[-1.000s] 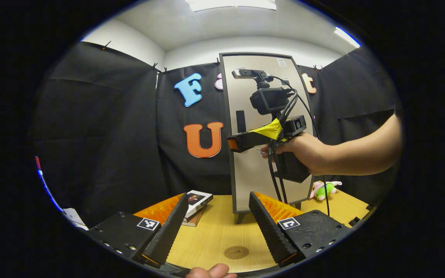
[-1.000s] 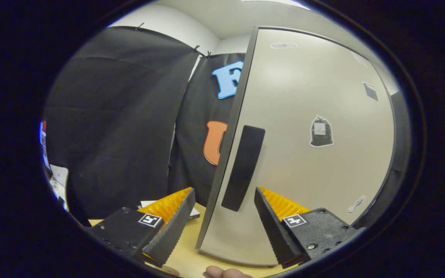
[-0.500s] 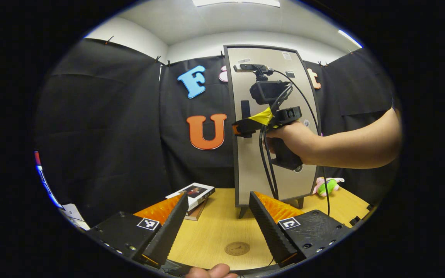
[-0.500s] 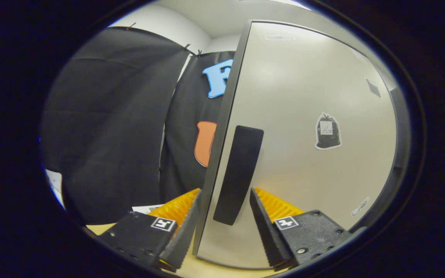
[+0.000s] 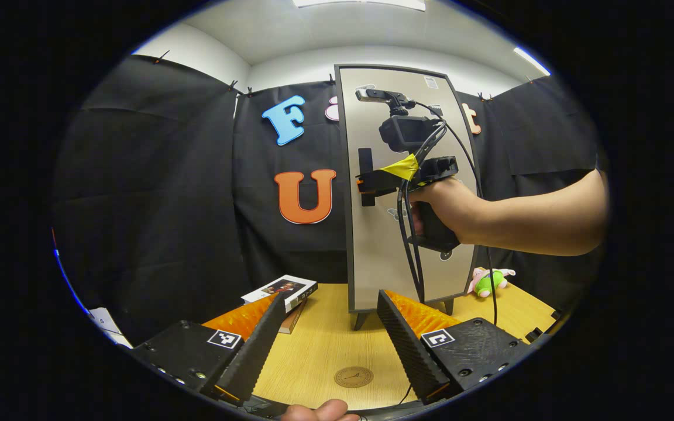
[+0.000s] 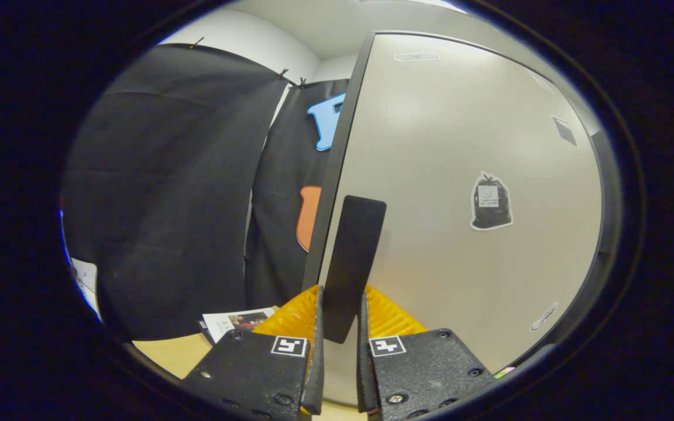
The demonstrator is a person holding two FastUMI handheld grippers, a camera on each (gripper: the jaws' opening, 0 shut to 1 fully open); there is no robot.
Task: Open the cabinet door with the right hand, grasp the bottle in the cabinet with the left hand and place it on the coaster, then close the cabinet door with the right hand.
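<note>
On the wooden table (image 5: 313, 356) the cabinet (image 5: 407, 193) is standing shut; my right gripper (image 6: 340, 327) is clamping its stiff black handle (image 6: 353, 257), the best hold. My left gripper (image 5: 328, 345) is waiting spread before it.

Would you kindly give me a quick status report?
Right gripper shut on door handle. Left gripper open, over table. Door closed. Coaster bare.

Wooden bench (image 5: 319, 351) with a stack of books (image 5: 281, 291) lying flat at its rear left, near the black cloth wall (image 5: 155, 193). A green and pink plush toy (image 5: 488, 282) lies at rear right. White ceiling (image 5: 348, 32) overhead.
</note>
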